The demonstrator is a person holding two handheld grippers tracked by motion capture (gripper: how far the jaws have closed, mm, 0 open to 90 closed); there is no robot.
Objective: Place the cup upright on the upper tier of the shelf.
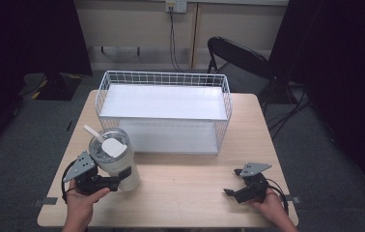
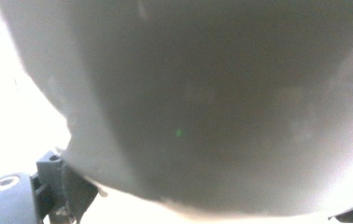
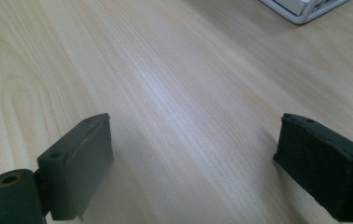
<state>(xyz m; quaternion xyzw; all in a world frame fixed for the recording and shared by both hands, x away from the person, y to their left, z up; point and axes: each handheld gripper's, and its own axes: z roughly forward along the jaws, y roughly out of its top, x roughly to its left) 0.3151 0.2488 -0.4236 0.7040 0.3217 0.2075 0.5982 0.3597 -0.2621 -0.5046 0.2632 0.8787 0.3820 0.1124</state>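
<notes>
My left tongs [image 1: 118, 181] clamped on the cream tumbler [image 1: 118, 162] near the white wire basket [image 1: 163, 77], my right tongs [image 1: 232, 186] wide open, empty, above the table [image 1: 190, 188]

Left gripper [image 1: 115, 182] is clamped wide around a load; right gripper [image 1: 229, 192] rests with jaws apart.

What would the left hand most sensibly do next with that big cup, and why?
Probably carry the tumbler up and forward toward the white wire rack. The left gripper is clamped on its lower body, the rack's shelves are bare, and the right gripper rests open on the table.
</notes>
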